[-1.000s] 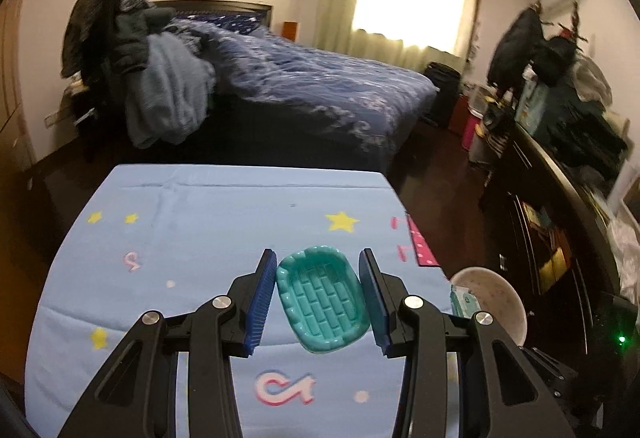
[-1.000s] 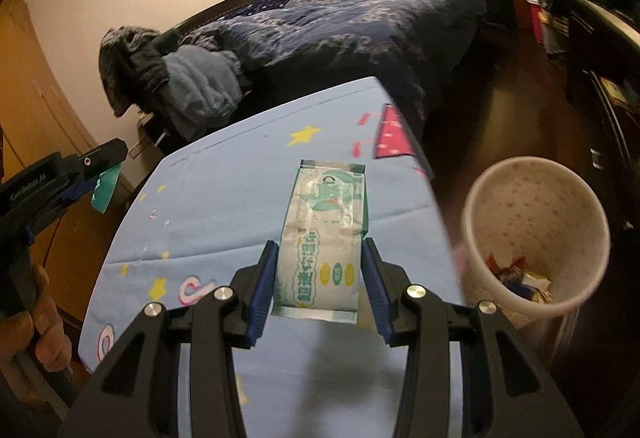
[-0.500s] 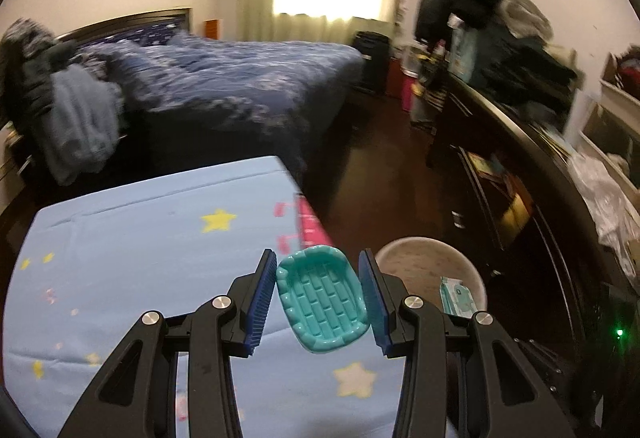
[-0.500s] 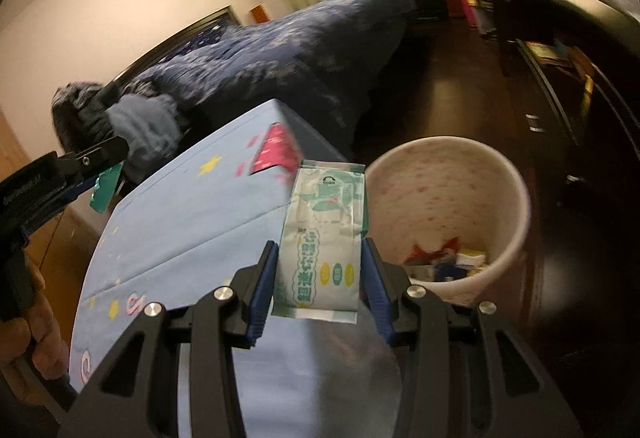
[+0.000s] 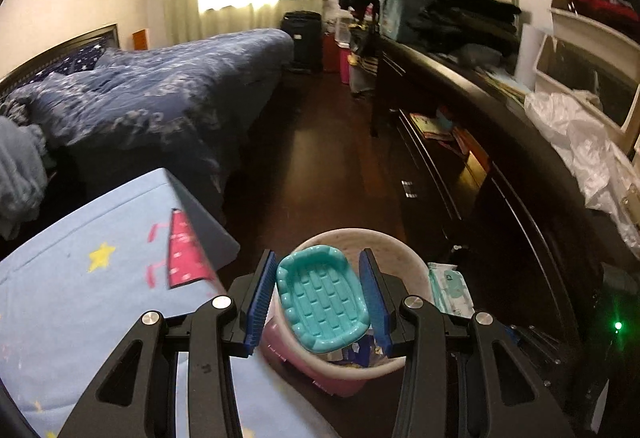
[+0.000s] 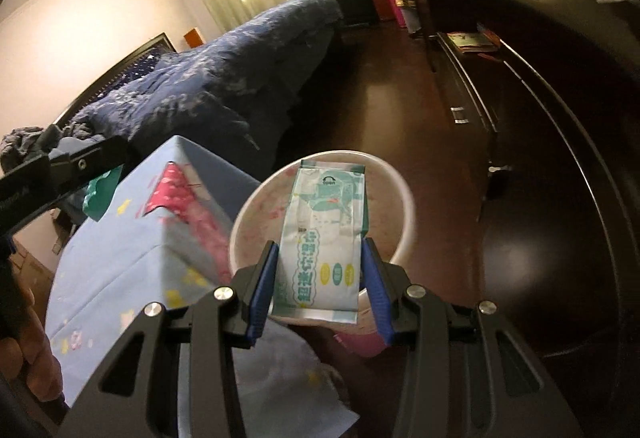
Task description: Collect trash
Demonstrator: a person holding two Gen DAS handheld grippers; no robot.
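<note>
Our left gripper (image 5: 318, 302) clamps a teal soap dish (image 5: 322, 298) over the trash bin (image 5: 412, 266); our right gripper (image 6: 320, 278) pinches a wet-wipe packet (image 6: 324, 238) above the same bin's mouth. Beside the bin is the blue-clothed table (image 6: 120, 262), with the bed (image 5: 152, 101) beyond.
</note>
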